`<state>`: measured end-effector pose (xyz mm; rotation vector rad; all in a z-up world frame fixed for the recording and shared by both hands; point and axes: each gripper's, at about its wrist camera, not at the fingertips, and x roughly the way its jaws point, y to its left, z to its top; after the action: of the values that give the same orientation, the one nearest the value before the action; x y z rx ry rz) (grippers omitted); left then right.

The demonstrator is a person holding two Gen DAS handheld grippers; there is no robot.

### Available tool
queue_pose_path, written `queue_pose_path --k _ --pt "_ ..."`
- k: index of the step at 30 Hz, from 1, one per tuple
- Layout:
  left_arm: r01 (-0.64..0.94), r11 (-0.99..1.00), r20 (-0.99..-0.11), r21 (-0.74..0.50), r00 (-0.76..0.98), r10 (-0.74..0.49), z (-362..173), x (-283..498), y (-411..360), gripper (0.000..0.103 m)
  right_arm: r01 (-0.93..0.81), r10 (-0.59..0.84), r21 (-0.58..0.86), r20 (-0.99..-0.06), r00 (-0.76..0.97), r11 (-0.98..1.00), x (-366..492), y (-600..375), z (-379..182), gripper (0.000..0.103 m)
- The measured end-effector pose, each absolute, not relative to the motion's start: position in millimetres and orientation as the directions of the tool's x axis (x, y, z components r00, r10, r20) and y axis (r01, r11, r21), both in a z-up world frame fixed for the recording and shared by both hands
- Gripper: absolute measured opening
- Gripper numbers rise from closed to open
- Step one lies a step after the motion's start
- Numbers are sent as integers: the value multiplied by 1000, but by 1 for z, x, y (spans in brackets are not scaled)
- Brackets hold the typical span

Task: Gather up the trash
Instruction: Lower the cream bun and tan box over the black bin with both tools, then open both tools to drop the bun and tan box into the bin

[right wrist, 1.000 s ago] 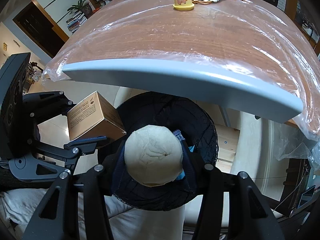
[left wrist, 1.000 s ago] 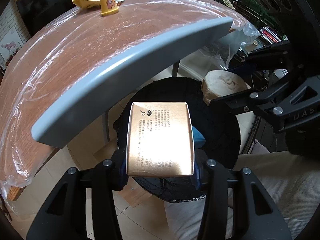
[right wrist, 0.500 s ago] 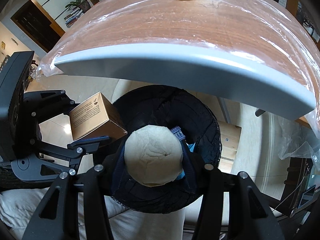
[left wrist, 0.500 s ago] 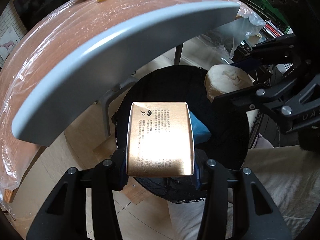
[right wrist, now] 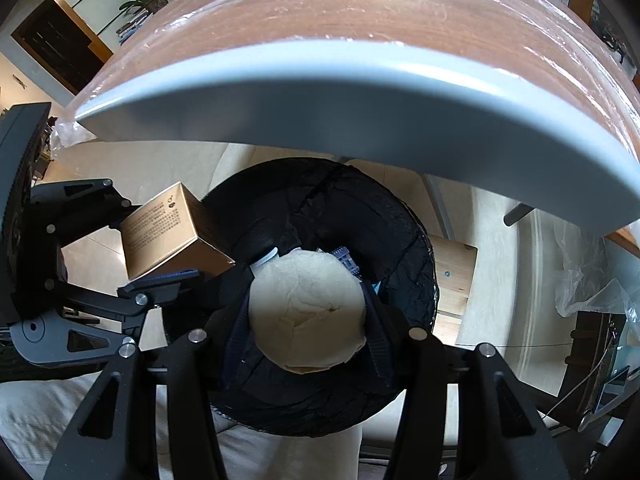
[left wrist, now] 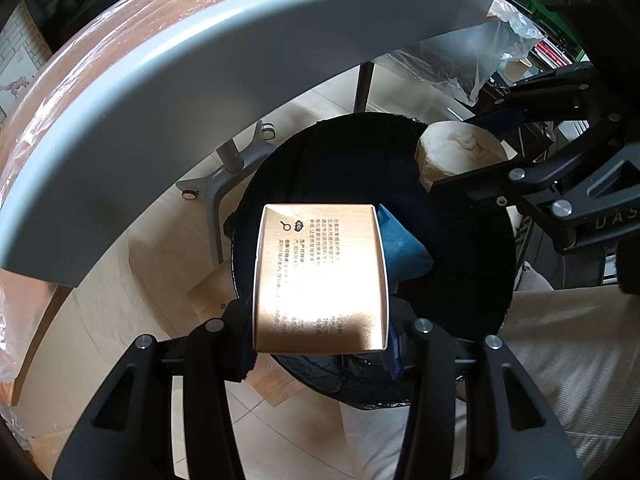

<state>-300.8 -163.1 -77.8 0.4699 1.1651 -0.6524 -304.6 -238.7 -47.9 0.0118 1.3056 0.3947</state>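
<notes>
Above the black-lined bin (left wrist: 460, 264), two pieces of trash were held.
At frame centre, a gold box (left wrist: 320, 280) was clamped by the left hand-held gripper (left wrist: 320, 340); a cream paper wad (right wrist: 307, 312) was gripped by the right hand-held gripper (right wrist: 306, 320), below the worktop (right wrist: 360, 92) edge.

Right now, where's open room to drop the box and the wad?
Bin mouth: bare black liner along the far wall, under the table edge. Near side is crowded: gold box, paper wad, blue trash. The tabletop is mostly bare.

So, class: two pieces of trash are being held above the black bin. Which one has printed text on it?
The gold box, clamped in the left gripper. The pale paper wad in the right gripper is plain and rounded.
</notes>
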Motion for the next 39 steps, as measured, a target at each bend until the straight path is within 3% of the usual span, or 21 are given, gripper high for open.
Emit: queue_pose_path --k 30,31,33,34,39 --pt "703 710 -964 35 212 -163 -115 -295 -166 49 -263 253 206 -954 160 943 -303 -220 -70 51" --pt "707 707 -963 27 209 -171 -114 -295 -166 50 -262 258 211 -953 160 942 -303 -220 -70 52" --pt "712 702 -960 22 211 -184 -113 -295 -168 65 -257 279 234 -948 151 938 -302 -222 -71 63" --pt "713 701 -956 34 227 -184 -112 -297 -169 77 -252 282 238 -947 157 938 -302 -223 -70 70" --pt "712 701 -951 43 244 -188 -104 -301 -166 80 -244 267 221 -947 176 944 -306 -230 -61 71"
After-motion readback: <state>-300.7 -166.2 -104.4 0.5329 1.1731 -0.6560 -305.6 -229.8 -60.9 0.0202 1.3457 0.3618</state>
